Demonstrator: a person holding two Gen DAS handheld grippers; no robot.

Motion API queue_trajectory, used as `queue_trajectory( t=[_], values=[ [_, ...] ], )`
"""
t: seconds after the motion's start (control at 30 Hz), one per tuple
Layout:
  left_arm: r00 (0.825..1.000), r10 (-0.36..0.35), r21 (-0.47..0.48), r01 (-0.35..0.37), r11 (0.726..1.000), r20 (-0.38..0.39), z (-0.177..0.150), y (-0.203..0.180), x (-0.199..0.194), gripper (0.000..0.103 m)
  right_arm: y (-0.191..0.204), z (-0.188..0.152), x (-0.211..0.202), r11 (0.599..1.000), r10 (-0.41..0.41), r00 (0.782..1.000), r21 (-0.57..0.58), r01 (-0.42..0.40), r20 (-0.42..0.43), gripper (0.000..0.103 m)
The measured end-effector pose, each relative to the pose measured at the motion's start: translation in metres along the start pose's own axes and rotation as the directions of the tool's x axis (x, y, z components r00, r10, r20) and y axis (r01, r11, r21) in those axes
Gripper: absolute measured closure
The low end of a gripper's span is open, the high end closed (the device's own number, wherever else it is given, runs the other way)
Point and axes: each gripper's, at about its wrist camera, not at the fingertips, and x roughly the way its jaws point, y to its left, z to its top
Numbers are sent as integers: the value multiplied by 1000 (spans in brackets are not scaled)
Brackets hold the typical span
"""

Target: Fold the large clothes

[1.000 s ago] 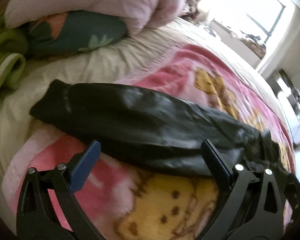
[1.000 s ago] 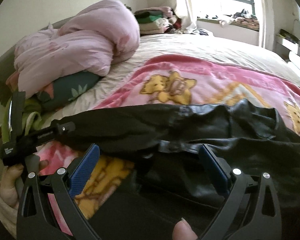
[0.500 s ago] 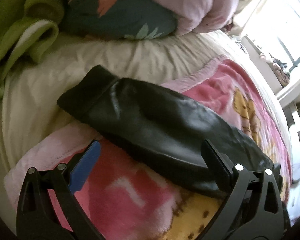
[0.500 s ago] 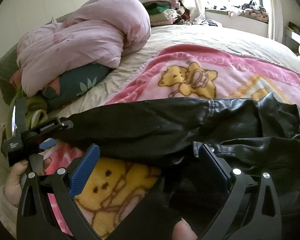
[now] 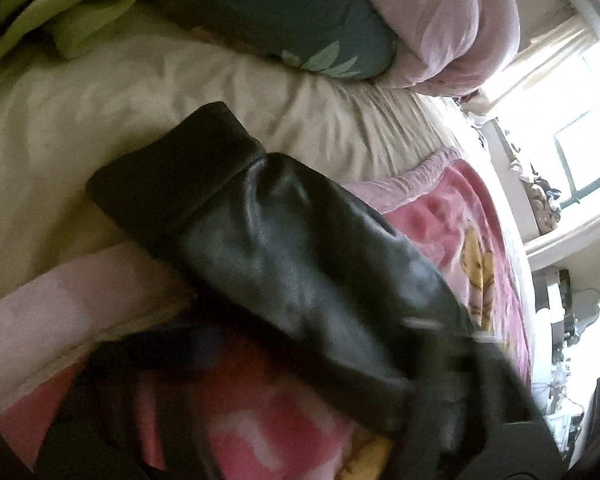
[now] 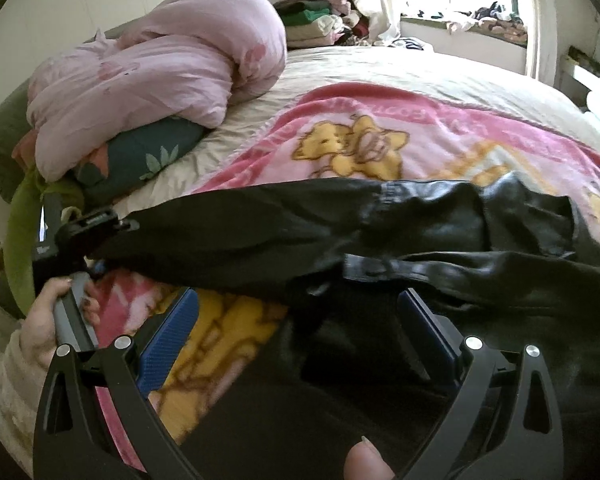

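Observation:
A black leather jacket [image 6: 380,232] lies across the pink cartoon blanket [image 6: 380,136] on the bed. Its sleeve [image 5: 268,240] stretches left, the cuff [image 5: 168,168] resting on the cream sheet. My left gripper [image 5: 300,380] is heavily blurred, its fingers spread on both sides of the sleeve; the right wrist view shows its body [image 6: 80,232] at the sleeve's end, held by a hand. My right gripper [image 6: 296,336] is open, fingers apart over the jacket body, gripping nothing.
A pink duvet [image 6: 160,64] is piled on a dark floral pillow [image 6: 140,156] at the head of the bed. Green fabric [image 5: 80,12] lies at the left edge. Folded clothes [image 6: 316,16] are stacked near the window.
My left gripper has moved along the sleeve toward the cuff, which now looms larger; its view has gone blurry. My right gripper has shifted slightly and stays open.

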Motion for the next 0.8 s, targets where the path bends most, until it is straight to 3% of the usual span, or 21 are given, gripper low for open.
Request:
queue_trajectory(
  t=[0.1,0.2,0.43,0.67,0.8],
  values=[
    [997,-81,-6,81,997,1,-1,-5,0,97,-14,-5,-12,1000,-12,1000,24,12,16,4],
    [986,-158,48,156,987,50,-1,-19,-18,101,-26,-10,-22,999,-22,999,43,21,27,4],
    [930,-353,205,327,922,103,-4,-57,-79,102,-50,-26,-43,996,-38,999,83,35,38,4],
    [878,-464,342,404,848,113,-20,-99,-120,102,-68,-38,-62,990,-58,997,128,50,58,4],
    [867,-488,406,412,816,101,-34,-120,-133,102,-78,-45,-78,987,-64,995,154,52,74,4]
  ],
)
